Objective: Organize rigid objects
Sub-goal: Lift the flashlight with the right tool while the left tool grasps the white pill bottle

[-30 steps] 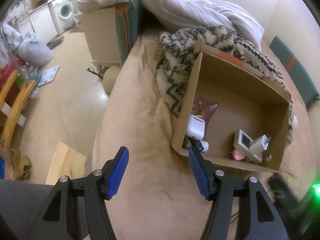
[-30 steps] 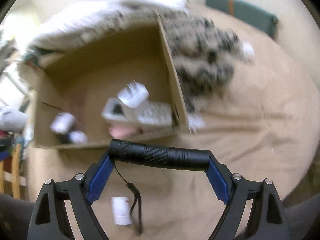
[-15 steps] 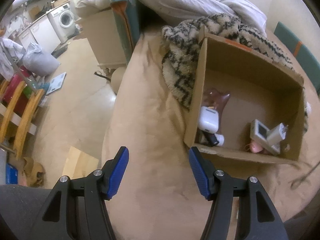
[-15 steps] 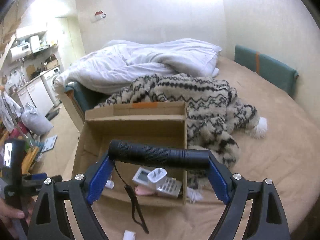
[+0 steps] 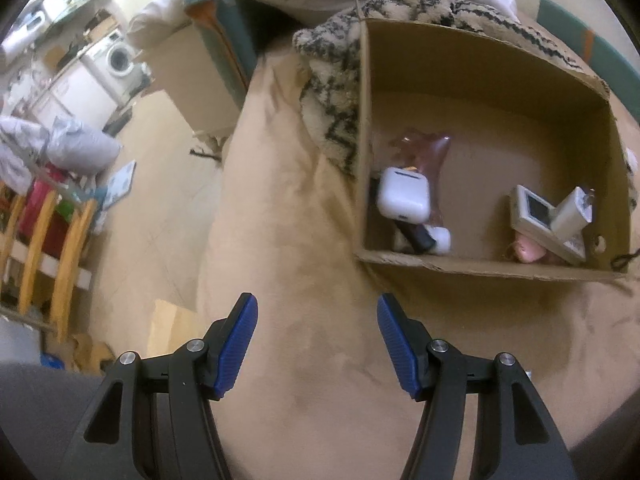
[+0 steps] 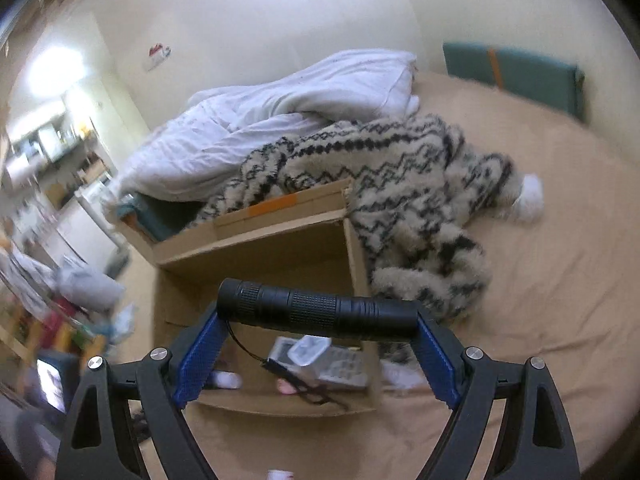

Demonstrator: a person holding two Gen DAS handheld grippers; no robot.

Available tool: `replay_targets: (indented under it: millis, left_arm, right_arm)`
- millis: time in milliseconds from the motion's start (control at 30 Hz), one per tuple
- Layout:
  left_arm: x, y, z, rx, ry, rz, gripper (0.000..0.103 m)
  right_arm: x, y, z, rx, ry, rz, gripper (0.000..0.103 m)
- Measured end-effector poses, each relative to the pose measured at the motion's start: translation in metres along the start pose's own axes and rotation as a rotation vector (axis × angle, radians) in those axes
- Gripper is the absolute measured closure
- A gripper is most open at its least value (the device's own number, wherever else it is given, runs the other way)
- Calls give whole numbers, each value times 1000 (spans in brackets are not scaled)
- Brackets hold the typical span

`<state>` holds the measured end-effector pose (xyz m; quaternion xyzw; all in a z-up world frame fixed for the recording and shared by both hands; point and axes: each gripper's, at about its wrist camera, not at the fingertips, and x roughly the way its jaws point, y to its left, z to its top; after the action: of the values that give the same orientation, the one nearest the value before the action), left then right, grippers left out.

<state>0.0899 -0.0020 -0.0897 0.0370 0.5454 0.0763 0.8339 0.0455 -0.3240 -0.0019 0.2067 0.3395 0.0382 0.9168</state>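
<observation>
An open cardboard box (image 5: 480, 268) (image 6: 256, 256) lies on the tan bed. Inside it are a white earbud case (image 5: 403, 196), a pinkish vase (image 5: 424, 148), a white device with a screen (image 5: 534, 214), a white charger (image 5: 572, 212) and a small pink item (image 5: 526, 252). My left gripper (image 5: 316, 320) hangs open over bare bedding, in front of the box's near left corner. Over the box's near side, my right gripper (image 6: 318, 314) is shut end to end on a black flashlight (image 6: 316, 308) held crosswise. The flashlight's wrist strap (image 6: 280, 372) dangles into the box.
A patterned fleece blanket (image 6: 400, 200) and a white duvet (image 6: 280, 120) lie behind and beside the box. A teal cushion (image 6: 512, 76) leans at the wall. The bed edge drops to the floor on the left, with a washing machine (image 5: 116, 58) and wooden rack (image 5: 44, 240) beyond.
My right gripper lifted the flashlight from low over the bed and moved over the box; its view tipped up toward the room. My left gripper sank and rolled slightly, the box shifting right in its view.
</observation>
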Motion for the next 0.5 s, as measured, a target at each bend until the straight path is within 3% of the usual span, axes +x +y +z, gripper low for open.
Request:
replay_targets:
  millis: [233,500]
  left_arm:
    - [-2,-71,-41,99,85,-103,44]
    - [23,-135,-65,168,254,-211,44]
  right_arm:
    - [1,-1,3,31,33,34,10]
    - [2,-3,2,52,64,53,10]
